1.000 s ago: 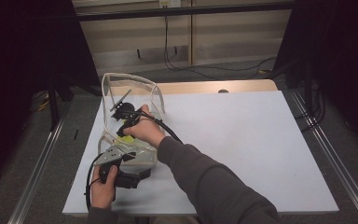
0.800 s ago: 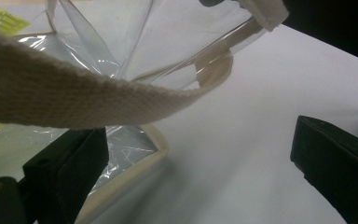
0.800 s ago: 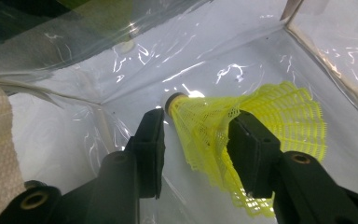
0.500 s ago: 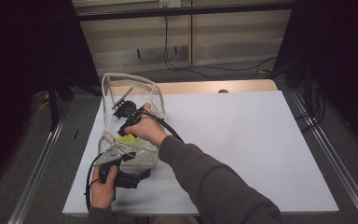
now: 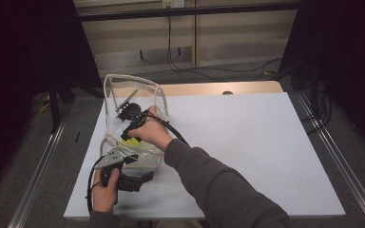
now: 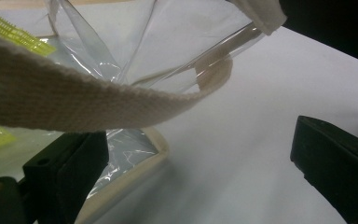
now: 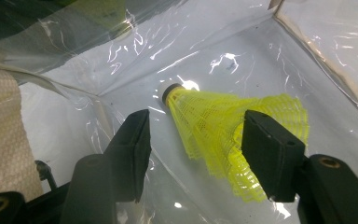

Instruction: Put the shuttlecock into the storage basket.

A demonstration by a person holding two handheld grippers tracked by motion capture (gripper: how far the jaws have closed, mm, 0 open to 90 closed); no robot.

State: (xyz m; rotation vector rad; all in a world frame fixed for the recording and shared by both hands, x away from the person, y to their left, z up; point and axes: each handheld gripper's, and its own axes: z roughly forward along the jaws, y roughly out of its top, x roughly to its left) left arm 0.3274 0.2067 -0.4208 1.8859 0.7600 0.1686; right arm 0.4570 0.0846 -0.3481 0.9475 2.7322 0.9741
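yellow shuttlecock [image 7: 223, 126] lies on the clear bag's [image 5: 158, 97] floor between the right gripper's [image 7: 196, 154] just-opened jaws, so lift straight out while the open left gripper [image 6: 196, 177] steadies the webbing strap [image 6: 74, 98].

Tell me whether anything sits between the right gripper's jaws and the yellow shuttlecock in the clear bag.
Nothing visible does. The right gripper is inside the clear bag, and the yellow shuttlecock lies on the bag's floor between its jaws. The jaws have just been opening and stand apart; the right jaw overlaps the skirt, so contact there is unclear.
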